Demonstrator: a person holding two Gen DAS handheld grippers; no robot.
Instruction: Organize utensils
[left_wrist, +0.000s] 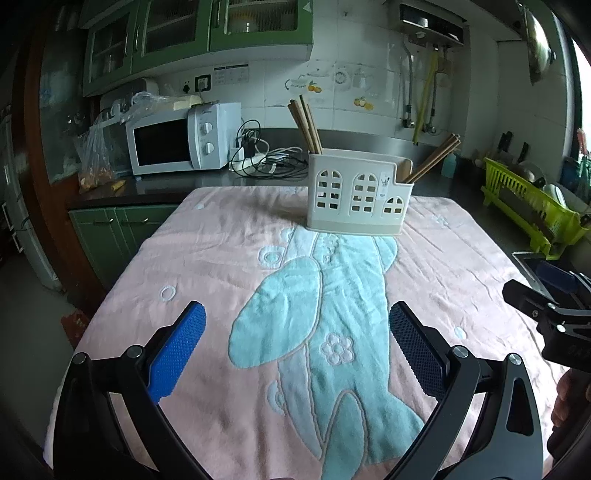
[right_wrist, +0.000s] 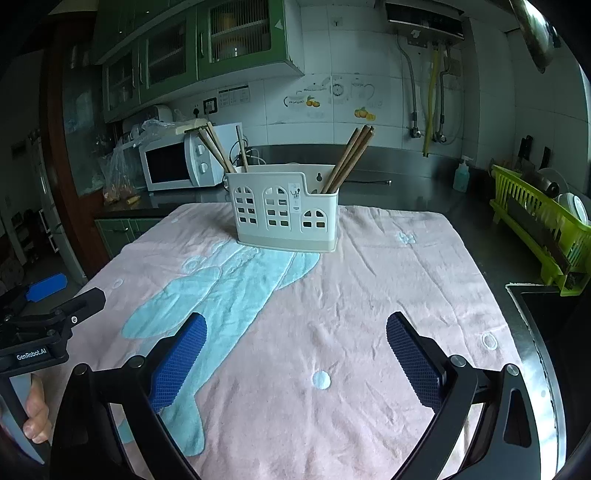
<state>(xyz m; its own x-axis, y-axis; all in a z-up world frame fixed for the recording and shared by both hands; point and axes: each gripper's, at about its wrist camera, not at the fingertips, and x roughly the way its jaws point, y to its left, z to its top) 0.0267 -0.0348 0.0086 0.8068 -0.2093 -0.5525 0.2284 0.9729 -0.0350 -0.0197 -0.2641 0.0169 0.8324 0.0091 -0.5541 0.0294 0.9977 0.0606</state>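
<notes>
While both my grippers, left gripper (left_wrist: 297, 345) and right gripper (right_wrist: 295, 354), hover spread and empty over the pink towel (right_wrist: 369, 295), the chopsticks (right_wrist: 349, 158) lean in the white holder (right_wrist: 282, 210). Reaching in carelessly might tip that light holder; I think nothing loose remains.

A dark, glossy kitchen counter (right_wrist: 424, 201) carries a pink terry towel with a pale blue whale pattern (right_wrist: 332, 295) spread flat across it. Directly on the towel's far part stands 1 cream plastic utensil caddy with arched window cutouts (right_wrist: 286, 210), upright.
</notes>
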